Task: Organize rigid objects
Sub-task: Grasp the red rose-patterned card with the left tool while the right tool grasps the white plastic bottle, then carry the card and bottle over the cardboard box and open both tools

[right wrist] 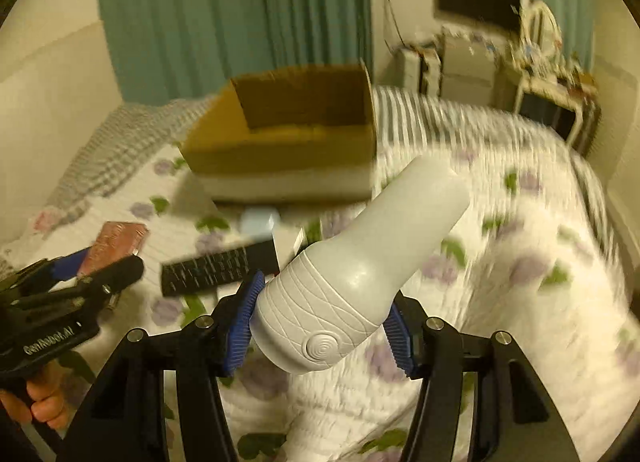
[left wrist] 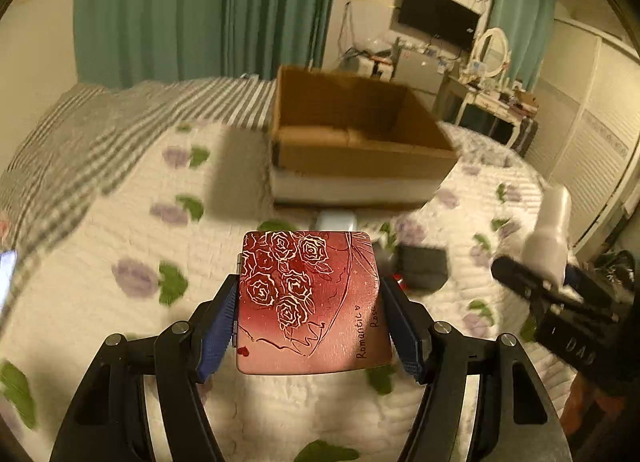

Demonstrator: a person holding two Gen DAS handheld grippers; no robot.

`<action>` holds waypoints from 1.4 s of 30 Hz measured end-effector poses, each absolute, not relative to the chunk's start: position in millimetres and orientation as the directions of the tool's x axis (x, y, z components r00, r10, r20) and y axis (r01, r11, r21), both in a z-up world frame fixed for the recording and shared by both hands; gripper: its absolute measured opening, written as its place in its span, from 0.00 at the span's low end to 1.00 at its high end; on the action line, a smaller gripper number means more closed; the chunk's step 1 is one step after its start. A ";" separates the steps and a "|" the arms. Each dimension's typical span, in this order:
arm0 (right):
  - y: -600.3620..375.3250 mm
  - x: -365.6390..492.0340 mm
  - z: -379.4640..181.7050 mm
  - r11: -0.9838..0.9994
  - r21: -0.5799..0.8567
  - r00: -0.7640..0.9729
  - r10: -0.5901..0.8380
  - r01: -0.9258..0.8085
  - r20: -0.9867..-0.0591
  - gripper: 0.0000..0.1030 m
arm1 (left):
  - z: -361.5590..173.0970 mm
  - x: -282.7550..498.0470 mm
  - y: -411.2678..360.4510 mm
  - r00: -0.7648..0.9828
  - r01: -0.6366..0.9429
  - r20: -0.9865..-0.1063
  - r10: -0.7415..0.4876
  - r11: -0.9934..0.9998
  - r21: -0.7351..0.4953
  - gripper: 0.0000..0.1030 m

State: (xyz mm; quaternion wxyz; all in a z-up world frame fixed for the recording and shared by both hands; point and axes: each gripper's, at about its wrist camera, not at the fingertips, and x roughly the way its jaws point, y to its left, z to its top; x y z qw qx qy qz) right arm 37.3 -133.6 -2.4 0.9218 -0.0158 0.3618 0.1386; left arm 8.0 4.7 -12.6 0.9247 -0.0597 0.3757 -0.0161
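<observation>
Left wrist view: the left gripper [left wrist: 310, 318] has its jaws spread wide, and both blue pads [left wrist: 218, 332] press the side edges of a flat red case [left wrist: 310, 302] printed with roses and the words "Romantic Rose". The case is clamped and held clear above the flowered bedspread [left wrist: 100, 222]. A cardboard box [left wrist: 356, 142], open at the top, sits on the bed beyond the case, towards the far edge by the striped blanket [left wrist: 120, 122]. A small pale blue object [left wrist: 336, 220] lies just in front of the box's near wall; too blurred to identify. A dark wallet-like item [left wrist: 424, 266] lies on the bedspread to the right of the case. At the right edge of the frame the right gripper [left wrist: 548, 282] carries a white bottle [left wrist: 552, 238]. Right wrist view: the right gripper's jaws are partly closed, and its blue pads [right wrist: 244, 326] bear on the ribbed lower body of the white bottle, which tilts up and to the right, off the bed. The box stands on the bed ahead, left of centre. A black remote control [right wrist: 212, 268] lies on the bedspread near the bed's left side, with the pale blue object just behind it. At the lower left the left gripper, held by a hand [right wrist: 44, 394], grips the red case above the bedspread.
</observation>
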 end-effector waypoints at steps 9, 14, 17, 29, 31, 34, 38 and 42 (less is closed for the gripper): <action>-97.8 125.7 68.9 0.873 -0.024 0.662 0.351 -0.487 -0.662 0.55 | 63.8 80.6 12.4 0.793 0.007 -0.607 -0.054 0.997 -0.081 0.68; -86.2 196.4 52.5 0.856 -0.063 0.648 0.339 -0.514 -0.682 0.55 | 56.5 153.6 16.5 0.774 0.017 -0.630 -0.056 0.998 -0.068 0.68; -85.0 228.4 31.7 0.849 -0.076 0.641 0.333 -0.522 -0.692 0.55 | 40.2 195.3 19.3 0.766 0.025 -0.639 -0.069 0.997 -0.078 0.68; -91.5 266.5 -22.0 0.853 -0.052 0.570 0.299 -0.519 -0.766 0.57 | 6.5 246.4 21.5 0.753 0.050 -0.654 -0.071 0.997 -0.050 0.70; -94.3 260.8 -15.7 0.859 -0.056 0.591 0.302 -0.509 -0.748 0.68 | 8.2 242.9 26.5 0.746 0.034 -0.662 -0.071 0.997 -0.069 0.70; -102.6 241.9 1.3 0.877 -0.080 0.658 0.292 -0.474 -0.694 0.77 | 12.5 225.6 34.3 0.751 0.012 -0.658 -0.057 0.997 -0.073 0.70; -113.7 208.9 22.0 0.891 -0.075 0.700 0.297 -0.448 -0.650 0.80 | 28.9 193.8 36.5 0.754 0.005 -0.656 -0.039 0.999 -0.053 0.70; -123.6 171.0 41.3 0.898 -0.054 0.713 0.309 -0.437 -0.629 0.87 | 50.3 148.1 37.1 0.762 -0.001 -0.647 -0.030 0.999 -0.048 0.71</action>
